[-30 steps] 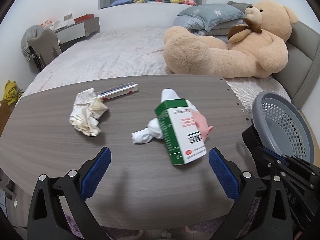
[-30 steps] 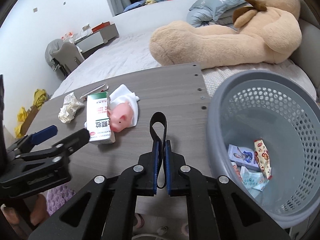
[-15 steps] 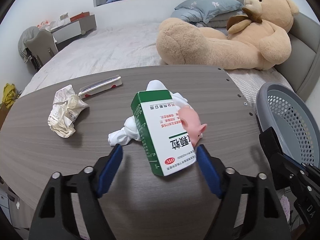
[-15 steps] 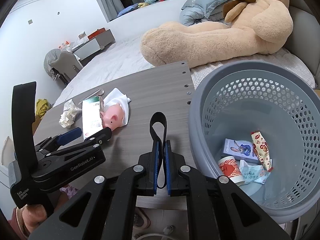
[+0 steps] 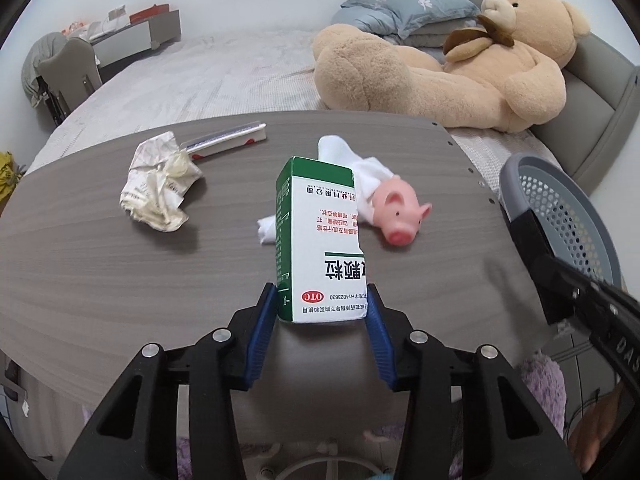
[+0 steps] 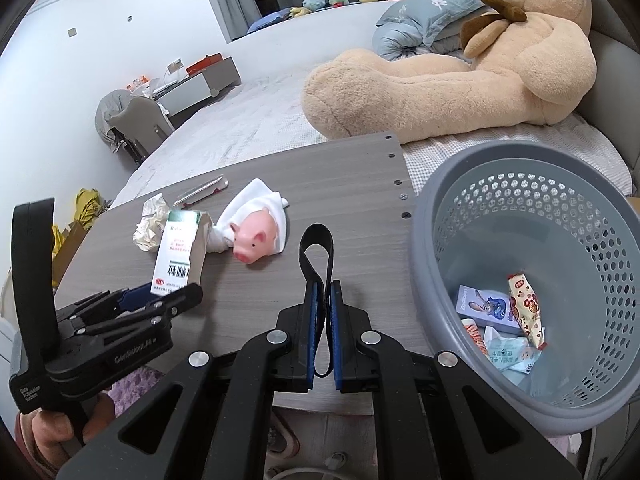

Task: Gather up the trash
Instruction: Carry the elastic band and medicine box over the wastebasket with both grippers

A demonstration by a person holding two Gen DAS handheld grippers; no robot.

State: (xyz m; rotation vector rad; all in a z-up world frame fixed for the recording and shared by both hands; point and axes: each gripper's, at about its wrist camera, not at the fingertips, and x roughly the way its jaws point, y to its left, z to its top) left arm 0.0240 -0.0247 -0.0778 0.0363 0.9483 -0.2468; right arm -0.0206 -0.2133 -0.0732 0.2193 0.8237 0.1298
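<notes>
Since a second ago my left gripper [image 5: 322, 308] has dropped onto the medicine box [image 5: 320, 240] lying on the table [image 5: 100, 272], jaws closing against its near end, so next I lift it toward the basket [image 6: 520, 240]

Left gripper [image 5: 322, 312] at lower centre of frame, jaws closing on the near end of a green-and-white medicine box [image 5: 320, 236]; blue pads [image 5: 264, 328] sit against both its sides. Box lies lengthwise on the grey wood-grain worktop [image 5: 100, 280], print upside down. Just beyond it, a pink toy pig [image 5: 398, 210] on a white cloth [image 5: 340, 152], to the box's right. Crumpled paper wad [image 5: 158, 184] at left of centre; a flat, narrow packet [image 5: 228, 140] touches its upper edge. Grey perforated basket [image 5: 568, 216] at right edge, partly behind the black right gripper [image 5: 580, 292]. Upper frame: bed [image 5: 220, 68] with a large tan teddy bear [image 5: 460, 60] and blue pillows [image 5: 408, 10].
</notes>
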